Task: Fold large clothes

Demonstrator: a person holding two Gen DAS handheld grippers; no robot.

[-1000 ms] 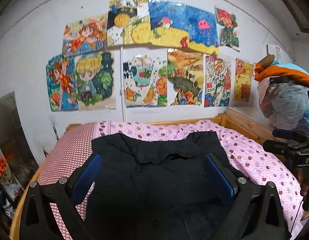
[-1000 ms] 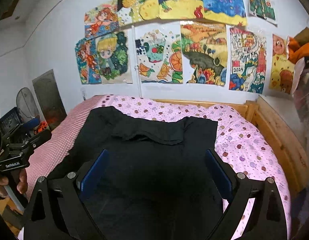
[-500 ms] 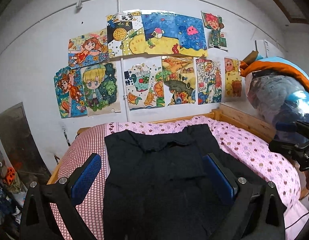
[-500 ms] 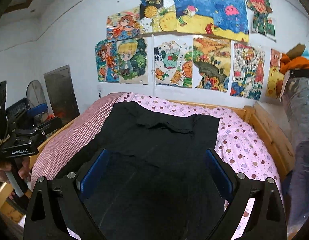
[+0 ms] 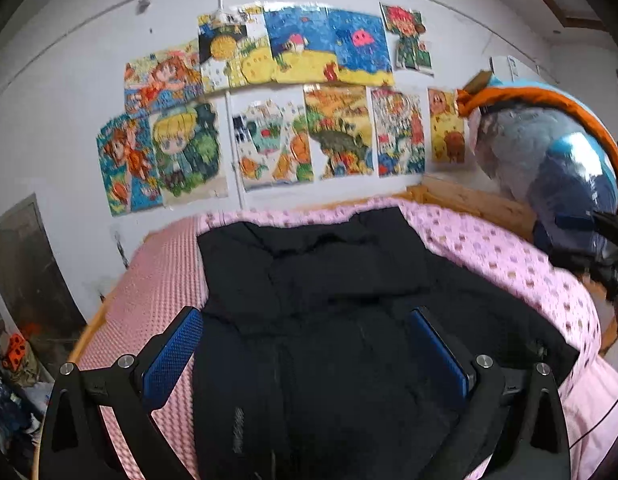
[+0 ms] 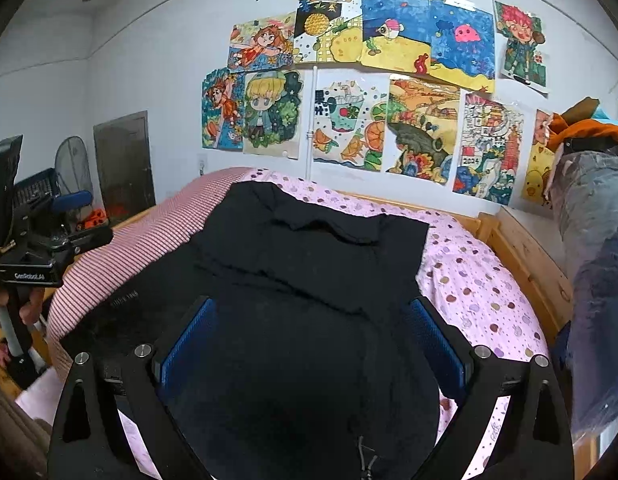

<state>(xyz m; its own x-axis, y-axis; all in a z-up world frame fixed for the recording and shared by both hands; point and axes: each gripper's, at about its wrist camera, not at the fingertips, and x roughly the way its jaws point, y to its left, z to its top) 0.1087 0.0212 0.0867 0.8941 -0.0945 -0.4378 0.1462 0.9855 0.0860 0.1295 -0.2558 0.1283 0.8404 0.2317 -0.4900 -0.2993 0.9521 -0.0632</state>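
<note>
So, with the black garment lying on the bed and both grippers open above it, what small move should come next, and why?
Probably lower the right gripper onto the near part of the black garment and close on an edge. Both it and the left gripper are open and hold nothing, and the garment lies spread on the pink dotted bedcover, only partly folded at its far end, with wrinkles.

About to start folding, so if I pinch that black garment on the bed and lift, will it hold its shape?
Probably not: the black garment lies limp with wrinkles, so it should drape. Spread wide over the bed, it likely needs both grippers.
</note>
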